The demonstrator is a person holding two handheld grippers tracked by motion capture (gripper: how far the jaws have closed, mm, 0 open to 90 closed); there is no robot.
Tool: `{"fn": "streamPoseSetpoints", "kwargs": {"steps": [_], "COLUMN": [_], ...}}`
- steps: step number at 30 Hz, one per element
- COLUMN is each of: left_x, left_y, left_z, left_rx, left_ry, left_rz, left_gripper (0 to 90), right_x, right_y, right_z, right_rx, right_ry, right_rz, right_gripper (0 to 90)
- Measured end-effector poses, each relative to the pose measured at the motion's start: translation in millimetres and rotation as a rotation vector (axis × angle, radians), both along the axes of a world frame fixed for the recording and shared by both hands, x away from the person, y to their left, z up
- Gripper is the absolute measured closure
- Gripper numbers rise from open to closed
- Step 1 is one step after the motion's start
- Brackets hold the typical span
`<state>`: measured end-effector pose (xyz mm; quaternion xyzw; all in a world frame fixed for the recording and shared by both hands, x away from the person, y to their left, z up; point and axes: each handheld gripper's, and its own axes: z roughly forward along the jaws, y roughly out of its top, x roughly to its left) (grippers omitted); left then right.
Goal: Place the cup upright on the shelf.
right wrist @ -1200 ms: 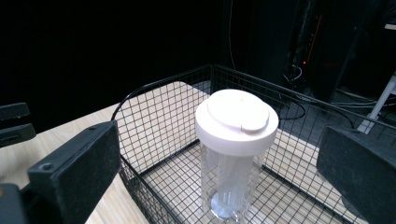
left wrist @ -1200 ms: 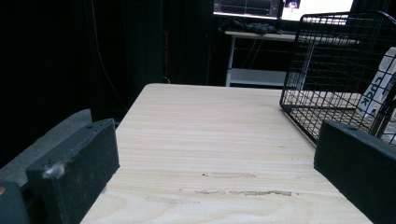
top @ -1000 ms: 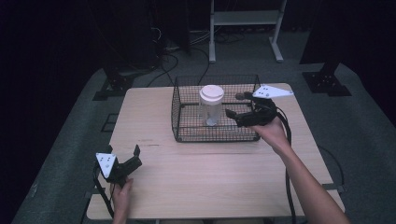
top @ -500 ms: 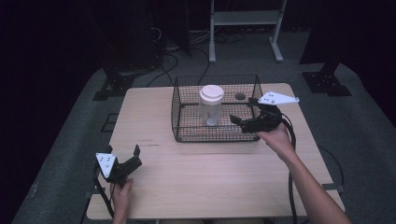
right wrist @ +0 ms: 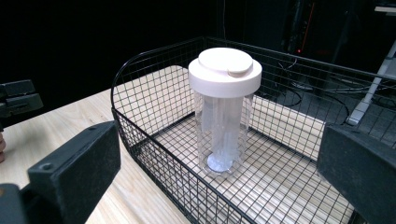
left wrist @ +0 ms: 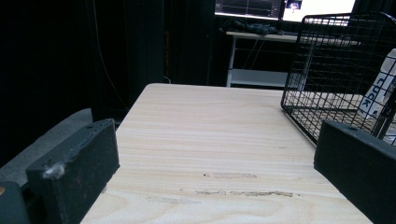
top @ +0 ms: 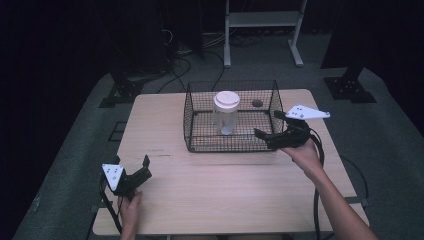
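Note:
A black wire basket stands on the middle far part of the wooden table. Inside it a clear plastic jar with a white lid stands upright. My right gripper is open at the basket's near right corner, its jaws pointing left at the basket and holding nothing. In the right gripper view the jar stands straight ahead behind the basket wall, between the wide-apart jaws. My left gripper rests open near the table's front left corner. From the left gripper view, the basket lies far right.
A small dark round spot lies on the table behind the basket's right side. Bare wood stretches between the two grippers. A white shelf frame and stands with cables surround the table on the dark floor.
My right gripper has drifted a little right and toward the near side, away from the basket's right end. The left gripper and the jar have stayed put.

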<state>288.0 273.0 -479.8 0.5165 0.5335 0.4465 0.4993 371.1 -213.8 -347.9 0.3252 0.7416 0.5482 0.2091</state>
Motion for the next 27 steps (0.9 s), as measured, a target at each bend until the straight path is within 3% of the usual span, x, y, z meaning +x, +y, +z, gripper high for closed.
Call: {"fn": "streamPoseSetpoints", "kwargs": {"steps": [27], "left_x": [-0.3], "left_y": [-0.4], "left_z": [0.0], "left_rx": [0.004], "left_ry": [-0.001], "left_rz": [-0.003], "left_gripper": [0.0], "right_x": [-16.4], "right_y": [-37.3], "right_z": [-19.7], "right_rx": [0.017], "right_ry": [0.028], "right_rz": [-0.062], "right_gripper": [0.0]}}
